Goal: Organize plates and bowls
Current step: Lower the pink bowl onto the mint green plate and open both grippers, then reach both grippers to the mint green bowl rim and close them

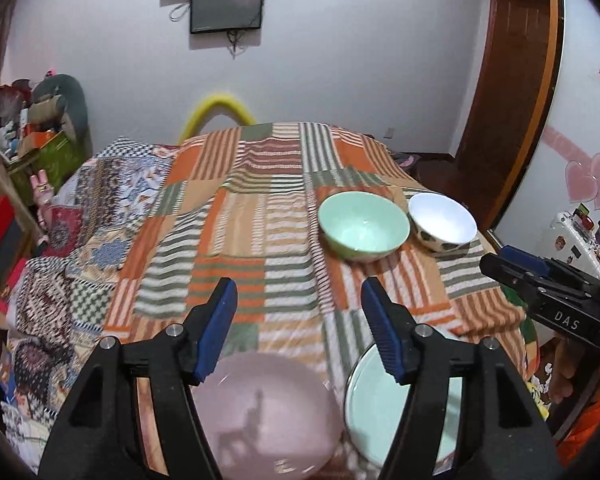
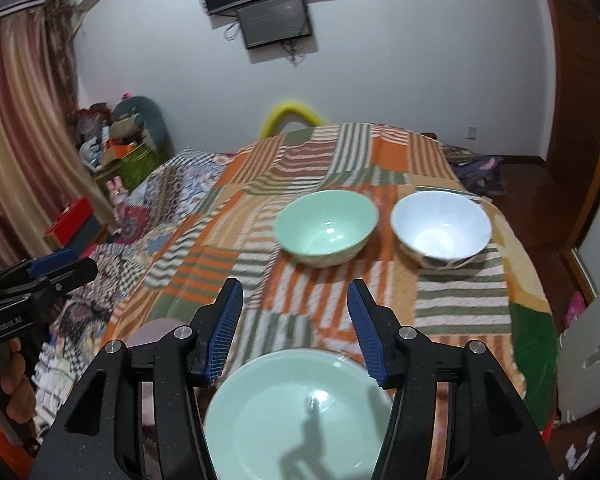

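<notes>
**Both grippers spread and empty above the dishes on the bed**

The left gripper [image 1: 298, 300] stands with its blue pads apart, nothing between them and nothing touched. The pink plate [image 1: 268, 412] lies just below and ahead of it on the striped blanket [image 1: 236, 240], and the pale green plate [image 1: 364, 412] sits beside that, partly behind its right finger. The right gripper [image 2: 296, 300] is likewise spread and holds nothing; the pale green plate [image 2: 300, 416] lies directly under its fingers.

Farther ahead of both tools, the green bowl [image 2: 326, 226] and the white bowl [image 2: 440, 228] stand upright side by side, nearly rim to rim. The white bowl is close to the bed's right edge, where the blanket falls away. Between the plates and the bowls the blanket is bare, and more so to the left of the bowls.

The left wrist view shows both plates together, with the right gripper [image 1: 500, 268] at its far right. The right wrist view shows only a sliver of the pink plate [image 2: 156, 332] behind its left finger, and the left gripper [image 2: 80, 264] at its left edge.
</notes>
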`<state>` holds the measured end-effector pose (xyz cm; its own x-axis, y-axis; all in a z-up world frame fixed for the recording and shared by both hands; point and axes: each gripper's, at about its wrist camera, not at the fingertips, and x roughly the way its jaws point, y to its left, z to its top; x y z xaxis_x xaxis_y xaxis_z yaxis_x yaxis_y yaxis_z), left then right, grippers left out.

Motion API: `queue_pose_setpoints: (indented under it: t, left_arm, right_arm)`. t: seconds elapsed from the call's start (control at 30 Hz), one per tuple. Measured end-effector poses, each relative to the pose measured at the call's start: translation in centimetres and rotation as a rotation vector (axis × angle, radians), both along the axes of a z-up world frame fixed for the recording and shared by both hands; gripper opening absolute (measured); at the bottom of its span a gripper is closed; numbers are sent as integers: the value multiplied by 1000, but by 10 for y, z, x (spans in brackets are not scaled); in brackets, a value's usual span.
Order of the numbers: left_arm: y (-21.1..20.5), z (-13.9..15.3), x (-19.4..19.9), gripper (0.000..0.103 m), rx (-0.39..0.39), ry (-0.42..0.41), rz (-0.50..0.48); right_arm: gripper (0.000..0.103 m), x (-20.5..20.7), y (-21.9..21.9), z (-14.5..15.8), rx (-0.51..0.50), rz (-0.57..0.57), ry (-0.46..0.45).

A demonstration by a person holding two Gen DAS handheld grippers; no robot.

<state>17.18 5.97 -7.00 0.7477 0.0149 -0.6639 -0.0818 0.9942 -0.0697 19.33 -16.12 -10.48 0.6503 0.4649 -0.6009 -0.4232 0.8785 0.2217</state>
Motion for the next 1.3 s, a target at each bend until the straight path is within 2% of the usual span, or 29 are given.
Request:
queue_pose_setpoints:
  t: [0.23,0.37,0.57,0.77,0.83,0.9,1.0,1.17,1.3]
  left_arm:
    - [-8,-17,66,64,-48,40,-36]
    - [-10,-37,104,64,-56,79,-42]
    - [-10,-70,153,64,-62,151,-35]
    - [-5,-94,187,64,-74,175,-17]
    - [-3,-103,197,63,-82,193,-12]
    - [-1,-111,206,57,-97,210,-11]
    - [-1,-119,216,46,-108,229,-17]
    - [-2,-129,231,36,-130,244,-22]
    - [-3,-139,241,18,-147,285,-42]
  right_arm:
    - [51,47,-7,-12,-10,-49,40]
    - [51,76,-5,-26,-14,-60,80]
    - [51,106,8,-48,-76,-62,114]
    - [51,130,9,-68,-37,-54,177]
    - [48,136,8,-74,-19,-58,197]
    - [42,141,8,-80,-7,-58,218]
    - [39,143,10,-83,-2,-56,229]
    - [33,147,16,-83,-5,-40,224]
    - [30,153,21,-84,-8,-34,227]
